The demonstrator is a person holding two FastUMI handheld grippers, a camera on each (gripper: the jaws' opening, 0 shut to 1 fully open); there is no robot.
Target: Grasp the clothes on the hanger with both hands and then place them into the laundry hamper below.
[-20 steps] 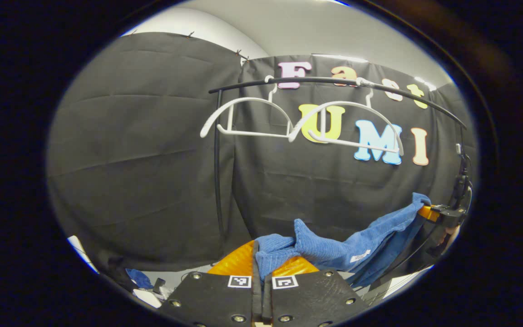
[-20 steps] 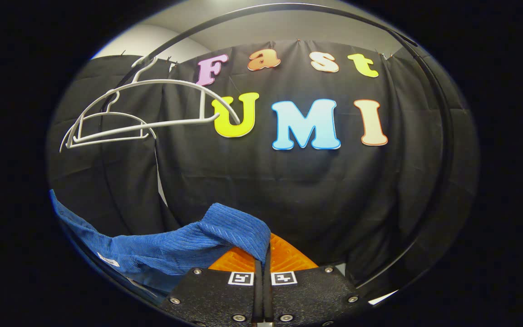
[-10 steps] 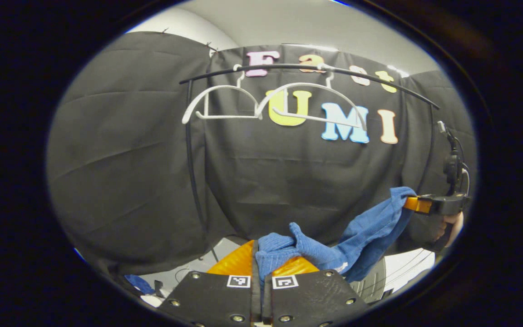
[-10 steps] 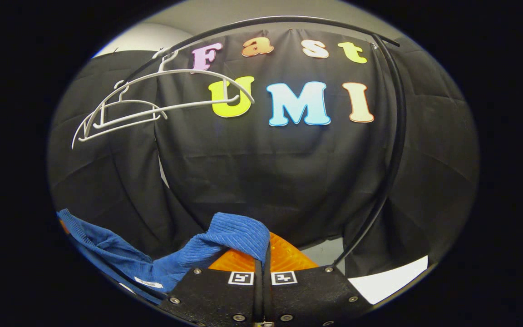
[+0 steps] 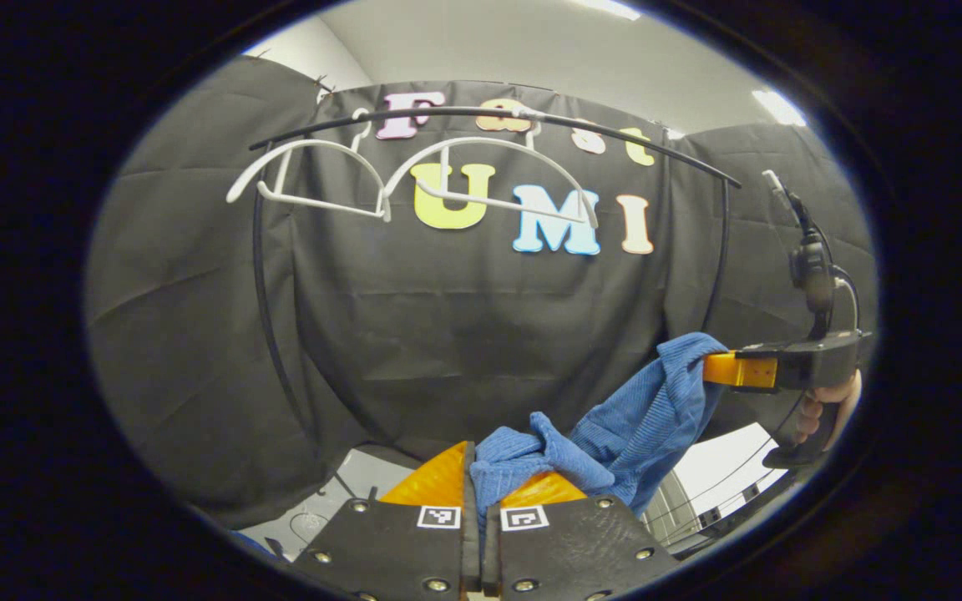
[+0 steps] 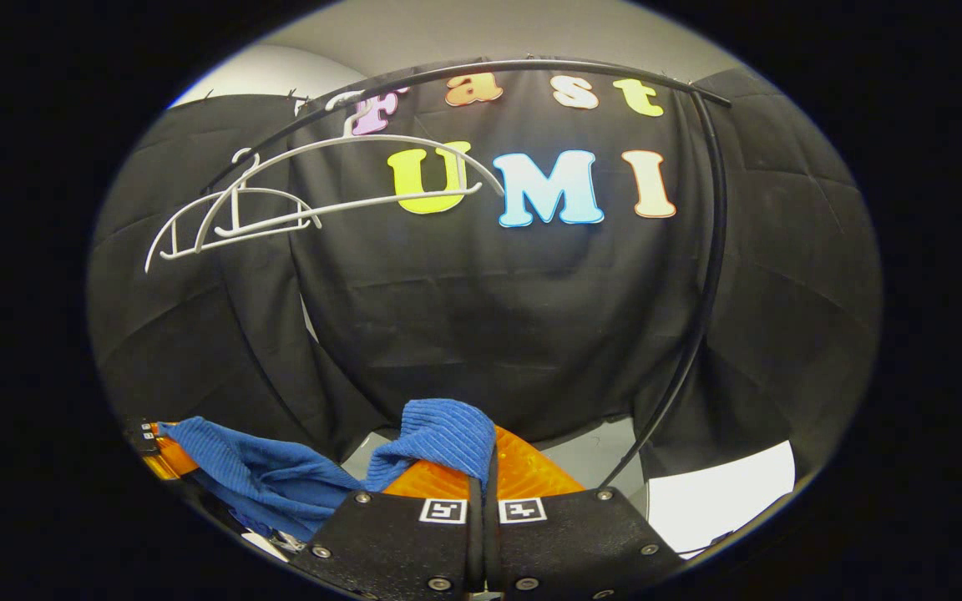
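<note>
Left claw (image 5: 474,480) pinching one end of blue garment (image 5: 615,434), fingers pressed together on fabric. Right claw (image 6: 485,467) likewise clamped on other end, seen at 3 o'clock in left gripper view. Garment slung between both, below two bare white hangers (image 5: 414,179) on black rail (image 5: 481,113) at 12 o'clock.

Ribbed blue cloth garment (image 5: 640,417); smooth white plastic hangers (image 5: 306,175); matt black rail (image 5: 481,117).
</note>
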